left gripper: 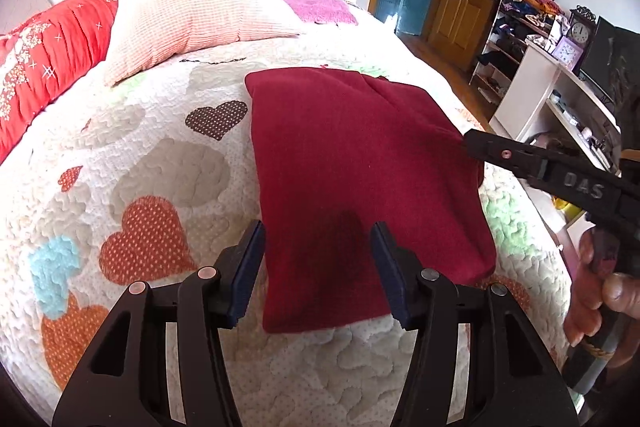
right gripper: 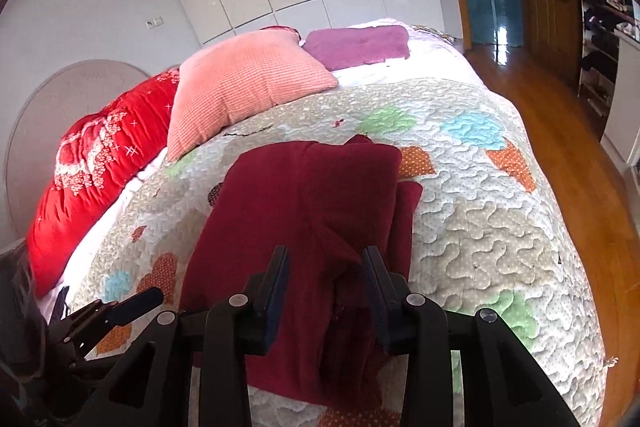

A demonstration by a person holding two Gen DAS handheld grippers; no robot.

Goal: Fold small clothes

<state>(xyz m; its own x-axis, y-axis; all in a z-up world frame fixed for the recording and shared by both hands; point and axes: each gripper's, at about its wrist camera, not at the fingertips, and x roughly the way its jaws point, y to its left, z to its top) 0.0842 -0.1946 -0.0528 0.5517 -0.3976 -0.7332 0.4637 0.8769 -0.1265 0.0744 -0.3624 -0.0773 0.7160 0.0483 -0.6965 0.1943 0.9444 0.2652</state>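
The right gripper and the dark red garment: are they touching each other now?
Touching. In the left wrist view, the right gripper tip meets the edge of the dark red garment, and the cloth puckers toward it.

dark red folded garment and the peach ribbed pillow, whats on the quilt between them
Nothing lies there: in both wrist views only bare heart-patterned quilt separates the dark red folded garment from the peach ribbed pillow.

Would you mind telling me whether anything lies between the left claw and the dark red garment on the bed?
Nothing visible does. The left claw hovers open directly over the near edge of the dark red garment, which lies folded on the heart-patterned quilt. The right claw meets the garment's far right edge, clear of the left claw.
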